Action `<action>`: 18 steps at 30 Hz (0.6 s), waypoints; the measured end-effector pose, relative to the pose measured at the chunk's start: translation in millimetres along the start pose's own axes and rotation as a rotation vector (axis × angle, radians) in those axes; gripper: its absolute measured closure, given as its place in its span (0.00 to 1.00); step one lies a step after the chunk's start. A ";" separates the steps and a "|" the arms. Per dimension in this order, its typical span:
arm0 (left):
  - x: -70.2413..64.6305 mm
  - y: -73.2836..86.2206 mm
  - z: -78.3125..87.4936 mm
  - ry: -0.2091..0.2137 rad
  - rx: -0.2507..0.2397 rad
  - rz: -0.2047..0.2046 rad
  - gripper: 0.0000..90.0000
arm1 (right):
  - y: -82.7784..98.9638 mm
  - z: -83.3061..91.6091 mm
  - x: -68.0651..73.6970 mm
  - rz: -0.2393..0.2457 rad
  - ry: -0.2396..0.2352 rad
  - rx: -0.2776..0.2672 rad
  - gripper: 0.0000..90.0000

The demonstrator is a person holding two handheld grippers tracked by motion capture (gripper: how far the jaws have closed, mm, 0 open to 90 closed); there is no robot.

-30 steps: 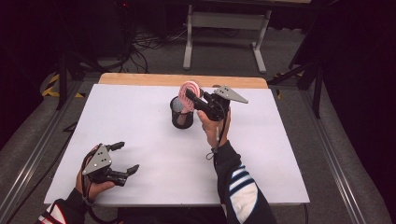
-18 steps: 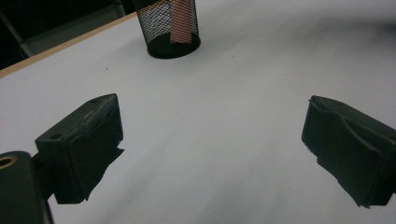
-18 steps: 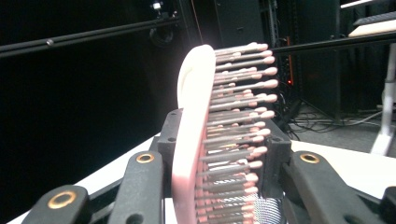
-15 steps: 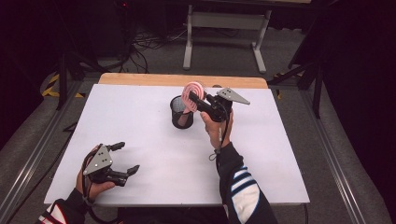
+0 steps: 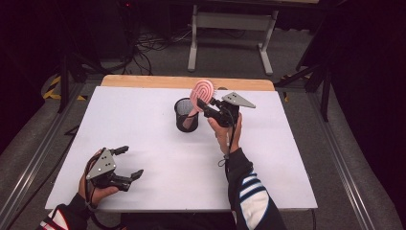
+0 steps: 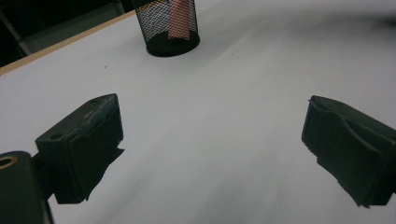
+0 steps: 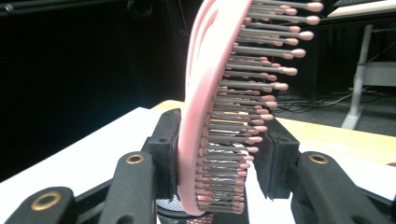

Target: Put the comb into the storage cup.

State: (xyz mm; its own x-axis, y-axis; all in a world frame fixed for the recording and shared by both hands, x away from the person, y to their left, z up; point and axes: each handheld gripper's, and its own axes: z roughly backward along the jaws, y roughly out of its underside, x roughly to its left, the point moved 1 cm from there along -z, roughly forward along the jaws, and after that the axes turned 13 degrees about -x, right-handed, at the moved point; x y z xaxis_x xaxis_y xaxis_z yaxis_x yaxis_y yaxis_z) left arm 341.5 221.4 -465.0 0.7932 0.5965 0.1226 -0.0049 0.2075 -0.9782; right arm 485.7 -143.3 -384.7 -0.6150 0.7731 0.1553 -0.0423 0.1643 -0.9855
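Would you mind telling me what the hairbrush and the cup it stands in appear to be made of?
The hairbrush looks like matte pink plastic: a smooth moulded back with slots, and thin grey bristles with pink ball tips. The cup looks like black wire mesh, probably painted metal: you can see through its fine grid wall to the brush handle, above a solid dark base ring.

Left claw (image 6: 212, 154) spread wide over white table (image 6: 224, 93), black mesh cup (image 6: 168, 25) holding pink handle (image 6: 180, 21)
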 end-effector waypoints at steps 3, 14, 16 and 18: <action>-0.2 0.1 -0.3 0.000 0.000 -0.002 0.07 | -0.6 0.7 1.2 0.021 0.013 0.007 0.60; -1.0 0.0 -0.8 -0.001 0.001 -0.004 0.07 | -6.5 7.6 4.9 0.082 0.038 0.006 0.52; -0.7 0.4 -1.6 0.000 0.007 -0.005 0.07 | -7.4 9.2 5.6 0.089 0.039 0.007 0.50; -0.7 0.5 -1.9 0.000 0.008 -0.006 0.07 | -8.0 10.0 6.2 0.099 0.042 0.007 0.49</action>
State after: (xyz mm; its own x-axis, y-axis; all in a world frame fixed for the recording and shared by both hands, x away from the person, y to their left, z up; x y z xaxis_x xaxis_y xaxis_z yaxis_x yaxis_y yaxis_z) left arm 342.1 219.6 -465.8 0.7935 0.5950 0.1280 -0.0052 0.2169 -0.9762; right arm 474.4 -146.0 -376.5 -0.5833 0.8101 0.0599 0.0112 0.0817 -0.9966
